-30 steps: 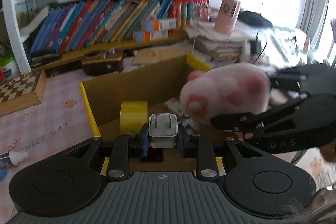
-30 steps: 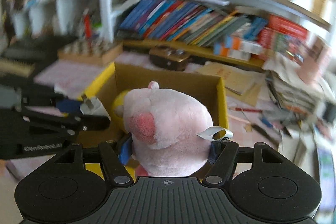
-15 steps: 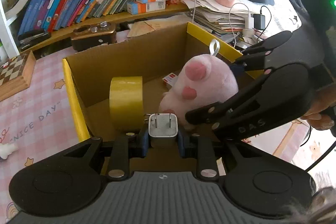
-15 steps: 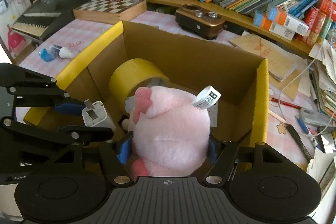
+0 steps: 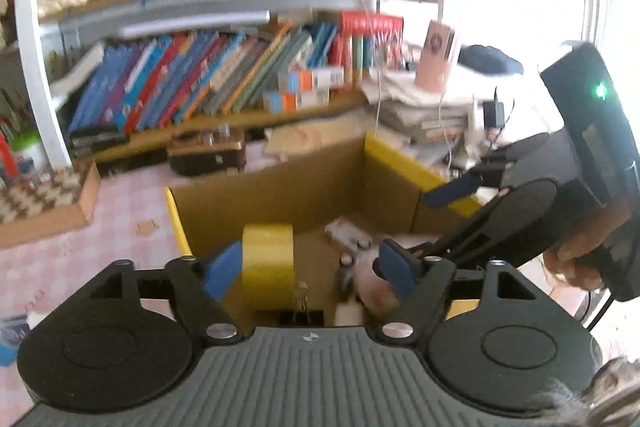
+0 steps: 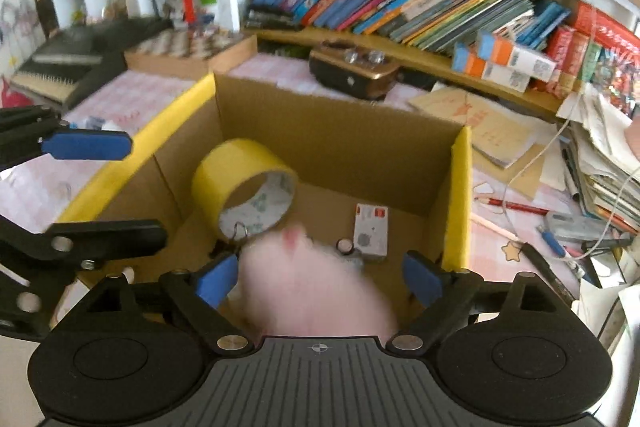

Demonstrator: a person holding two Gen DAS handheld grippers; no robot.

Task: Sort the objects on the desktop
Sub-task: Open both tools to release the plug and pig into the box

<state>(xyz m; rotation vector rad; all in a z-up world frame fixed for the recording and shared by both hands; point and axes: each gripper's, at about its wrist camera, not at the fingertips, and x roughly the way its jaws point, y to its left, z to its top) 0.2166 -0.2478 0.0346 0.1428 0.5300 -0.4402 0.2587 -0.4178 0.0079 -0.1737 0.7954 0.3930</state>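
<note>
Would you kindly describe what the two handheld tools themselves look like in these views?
Both match. The left tool and the right tool have black linkage fingers tipped with blue pads, silver pivot screws, two round black discs and a grey ribbed base with a small crosshair mark. The right tool's black body shows a green light and a trailing black cable.

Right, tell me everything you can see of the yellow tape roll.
The tape roll is a wide, glossy yellow ring with a pale printed core showing through its open centre. It stands on its edge inside the cardboard box, near the left wall, with its hole turned towards the right wrist camera. A blurred pink plush toy lies just in front of it; whether they touch cannot be told. Neither gripper touches the roll.
</note>
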